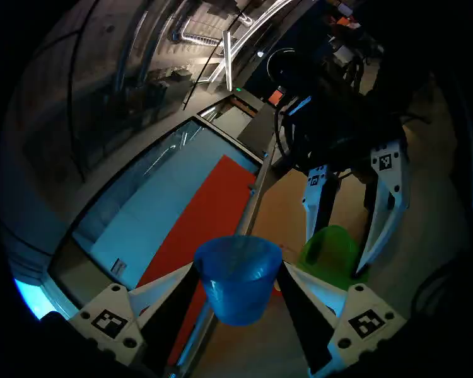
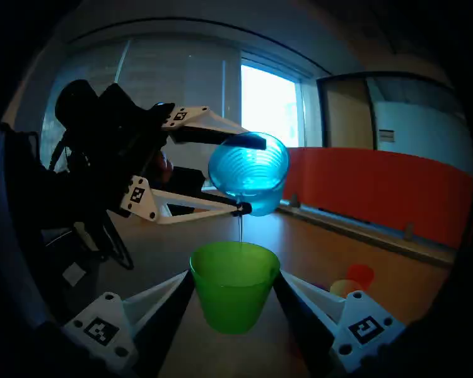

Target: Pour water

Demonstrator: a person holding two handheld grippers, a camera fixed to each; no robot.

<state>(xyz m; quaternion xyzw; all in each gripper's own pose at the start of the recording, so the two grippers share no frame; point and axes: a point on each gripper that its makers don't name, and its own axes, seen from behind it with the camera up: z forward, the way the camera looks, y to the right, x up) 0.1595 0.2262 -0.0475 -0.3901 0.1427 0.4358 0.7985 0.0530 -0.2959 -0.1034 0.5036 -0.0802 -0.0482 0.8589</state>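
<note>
pouring is underway: the left gripper, clamping the tipped blue cup, is trickling water into the green cup the right gripper is clamping; next, probably tilting further.

Left gripper clamps the blue cup from both sides, low centre. Just beyond it, right gripper comes in from above with the green cup between its fingers. Wooden worktop underneath. Red panel and window to the left.
</note>
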